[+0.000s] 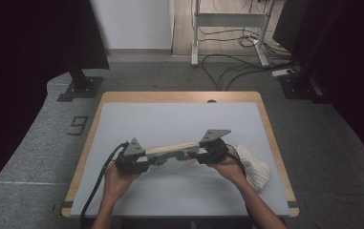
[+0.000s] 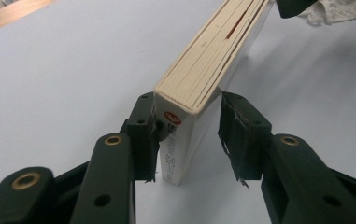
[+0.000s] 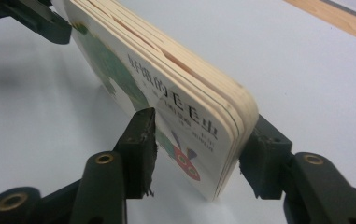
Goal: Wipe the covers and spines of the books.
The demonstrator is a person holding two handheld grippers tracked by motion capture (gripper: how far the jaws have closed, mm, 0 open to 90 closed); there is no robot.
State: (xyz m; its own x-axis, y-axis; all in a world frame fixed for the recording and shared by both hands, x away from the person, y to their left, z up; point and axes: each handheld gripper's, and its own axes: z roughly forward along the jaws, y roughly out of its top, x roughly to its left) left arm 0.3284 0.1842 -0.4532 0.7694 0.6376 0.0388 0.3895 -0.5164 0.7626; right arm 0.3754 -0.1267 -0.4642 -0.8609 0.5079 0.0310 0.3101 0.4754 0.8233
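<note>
High view: a thick board book (image 1: pixel 172 153) held on edge between two hand-held grippers, its long axis running left to right across the table (image 1: pixel 179 117).

Left gripper (image 1: pixel 147 163) straddles the spine end: its jaws are parted, and in the left gripper view one pad (image 2: pixel 148 122) lies against the book (image 2: pixel 203 79) while the other stands just clear of the cover. Page edges face up, the illustrated cover faces the person, and the far end tips slightly higher toward the right. Right gripper (image 1: pixel 199 157) is clamped on the rounded corner of the book (image 3: pixel 175 100), a pad on each cover. Beside the right hand (image 1: pixel 228 164) lies a white knitted cloth (image 1: pixel 255 169). Pale grey surface with wooden edging; beyond it grey carpet, loose cables (image 1: pixel 232 64), a desk frame (image 1: pixel 230 21) and dark curtains.
</note>
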